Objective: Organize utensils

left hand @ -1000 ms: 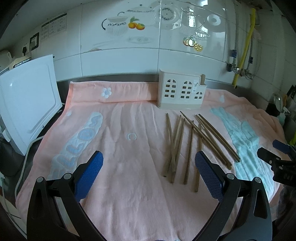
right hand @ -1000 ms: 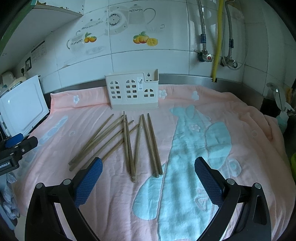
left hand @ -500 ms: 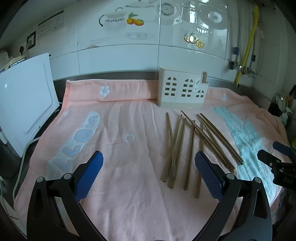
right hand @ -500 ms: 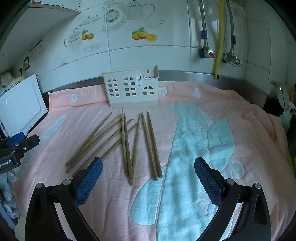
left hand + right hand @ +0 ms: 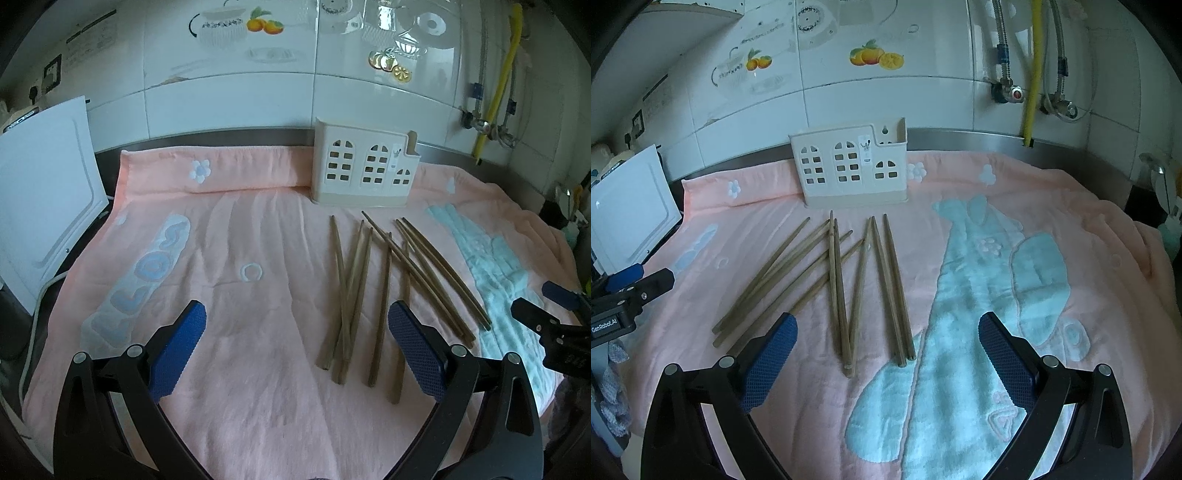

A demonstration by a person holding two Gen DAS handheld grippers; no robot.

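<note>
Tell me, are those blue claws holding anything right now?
Nothing. Both the left hand-held gripper and the right hand-held gripper are open and empty; the chopsticks all lie on the towel.

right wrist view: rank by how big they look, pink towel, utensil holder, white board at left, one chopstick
1. pink towel, fills most of the view
2. white board and utensil holder look about alike; the board is partly cut off, so unranked
3. one chopstick, long but thin

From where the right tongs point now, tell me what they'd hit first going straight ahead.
Probably the pink towel, at the near ends of the rightmost chopsticks, which lie between the open right tongs. The white holder stands behind them. Depth is uncertain.
</note>
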